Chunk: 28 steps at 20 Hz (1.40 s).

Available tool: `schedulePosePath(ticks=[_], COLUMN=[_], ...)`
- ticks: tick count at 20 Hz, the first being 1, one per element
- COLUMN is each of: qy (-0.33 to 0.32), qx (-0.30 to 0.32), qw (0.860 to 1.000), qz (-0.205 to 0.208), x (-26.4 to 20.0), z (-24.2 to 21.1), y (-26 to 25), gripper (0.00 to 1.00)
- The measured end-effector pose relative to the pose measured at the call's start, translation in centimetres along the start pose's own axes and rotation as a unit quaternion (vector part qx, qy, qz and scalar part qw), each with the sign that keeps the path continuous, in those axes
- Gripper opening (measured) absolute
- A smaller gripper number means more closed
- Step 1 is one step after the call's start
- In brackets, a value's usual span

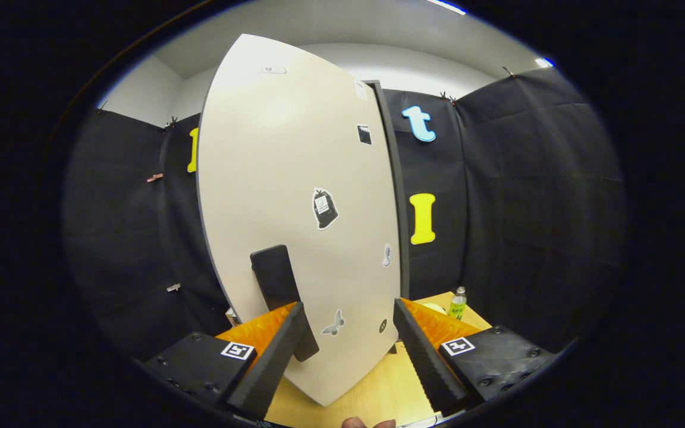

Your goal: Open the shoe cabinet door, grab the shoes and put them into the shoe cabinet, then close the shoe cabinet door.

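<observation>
My gripper [348, 333] is released, fingers spread wide, with the cabinet door [295, 196] standing upright just ahead of them, its dark handle [280, 291] running vertically beside my left finger, nearer that finger than the right one.

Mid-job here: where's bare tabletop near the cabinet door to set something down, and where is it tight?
Free: the wooden tabletop between the open jaws, just below the cabinet door; the gripper holds nothing. A narrower strip runs right of the door toward the green bottle by the black cloth wall. Tight: the left jaw sits right at the door's black handle.
</observation>
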State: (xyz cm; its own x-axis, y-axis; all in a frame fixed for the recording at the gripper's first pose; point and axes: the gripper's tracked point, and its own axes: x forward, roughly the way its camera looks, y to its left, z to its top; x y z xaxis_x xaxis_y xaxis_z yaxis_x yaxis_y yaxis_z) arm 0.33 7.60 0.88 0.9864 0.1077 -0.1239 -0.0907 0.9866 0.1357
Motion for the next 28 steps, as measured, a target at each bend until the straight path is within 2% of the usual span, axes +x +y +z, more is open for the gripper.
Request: schedulePosePath(ticks=[6, 16, 28], qy=[-0.006, -0.017, -0.008], qx=[-0.012, -0.037, -0.035], qw=[0.999, 0.999, 0.999], qz=[0.031, 0.021, 0.009], x=[1.2, 1.7, 3.1], z=[0.5, 0.7, 0.3], y=[2.8, 3.0, 2.2], gripper=[0.98, 0.98, 0.98])
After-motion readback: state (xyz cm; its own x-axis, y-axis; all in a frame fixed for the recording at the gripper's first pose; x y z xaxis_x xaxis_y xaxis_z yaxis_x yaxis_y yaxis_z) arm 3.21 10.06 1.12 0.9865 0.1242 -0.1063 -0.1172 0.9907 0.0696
